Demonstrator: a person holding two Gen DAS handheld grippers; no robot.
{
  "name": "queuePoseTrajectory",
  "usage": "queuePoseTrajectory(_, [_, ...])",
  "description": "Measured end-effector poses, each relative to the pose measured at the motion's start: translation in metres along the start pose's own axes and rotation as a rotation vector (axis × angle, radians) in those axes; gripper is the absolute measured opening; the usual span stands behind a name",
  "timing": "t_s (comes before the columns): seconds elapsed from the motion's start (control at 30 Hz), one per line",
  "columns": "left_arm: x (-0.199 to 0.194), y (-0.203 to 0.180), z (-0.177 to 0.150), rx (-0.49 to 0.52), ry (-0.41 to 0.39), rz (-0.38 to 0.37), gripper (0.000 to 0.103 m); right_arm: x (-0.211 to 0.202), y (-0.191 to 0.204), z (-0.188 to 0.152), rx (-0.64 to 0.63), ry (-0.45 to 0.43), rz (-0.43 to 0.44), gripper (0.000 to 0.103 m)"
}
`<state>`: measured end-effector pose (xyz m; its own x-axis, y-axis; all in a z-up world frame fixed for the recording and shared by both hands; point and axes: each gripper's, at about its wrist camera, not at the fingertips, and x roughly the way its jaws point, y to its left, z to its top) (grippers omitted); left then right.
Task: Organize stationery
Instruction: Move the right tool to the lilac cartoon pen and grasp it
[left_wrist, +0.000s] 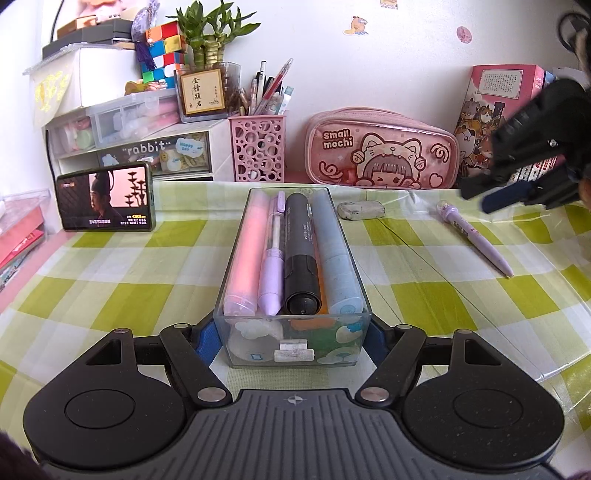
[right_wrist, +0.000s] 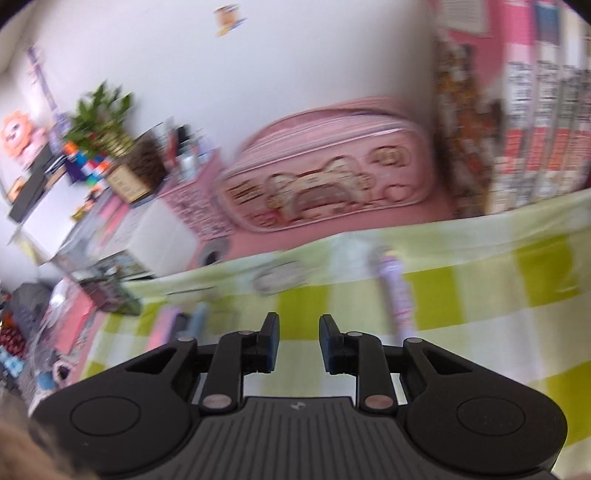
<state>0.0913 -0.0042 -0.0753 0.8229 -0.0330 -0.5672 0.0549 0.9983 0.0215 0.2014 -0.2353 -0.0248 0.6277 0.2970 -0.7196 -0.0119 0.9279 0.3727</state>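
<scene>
A clear plastic box (left_wrist: 236, 258) stands on the green checked cloth, and my left gripper (left_wrist: 291, 339) is shut on its near end, one pad on each side wall. Side by side inside it lie a pink highlighter (left_wrist: 243, 254), a lilac pen (left_wrist: 272, 258), a black marker (left_wrist: 301, 254) and a blue-grey highlighter (left_wrist: 334, 254). A second lilac pen (left_wrist: 474, 238) (right_wrist: 395, 291) lies loose on the cloth to the right, and a worn eraser (left_wrist: 361, 210) (right_wrist: 280, 277) lies behind the box. My right gripper (right_wrist: 297, 343) (left_wrist: 517, 184) hovers open over the cloth near that pen, nothing between its fingers.
Along the wall stand a pink pencil case (left_wrist: 382, 151), a pink pen holder (left_wrist: 257, 147) full of pens, drawer units (left_wrist: 147, 147) and books (left_wrist: 491, 110). A phone (left_wrist: 105, 201) leans at the back left. The right wrist view is blurred.
</scene>
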Motion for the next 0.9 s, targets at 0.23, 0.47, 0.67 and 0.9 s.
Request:
queuePoseTrajectory(0.23, [0.000, 0.000, 0.000, 0.001, 0.000, 0.000, 0.073, -0.002, -0.034, -0.005, 0.008, 0.006, -0.081, 0.031])
queuePoseTrajectory(0.47, [0.000, 0.000, 0.000, 0.001, 0.000, 0.000, 0.073, 0.006, -0.031, -0.009, -0.029, 0.029, -0.074, 0.031])
queuePoseTrajectory(0.67, [0.000, 0.000, 0.000, 0.001, 0.000, 0.000, 0.073, 0.023, -0.019, 0.002, -0.106, 0.064, -0.096, 0.031])
queuePoseTrajectory(0.9, [0.000, 0.000, 0.000, 0.001, 0.000, 0.000, 0.073, 0.042, -0.002, 0.009, -0.179, 0.090, -0.110, 0.031])
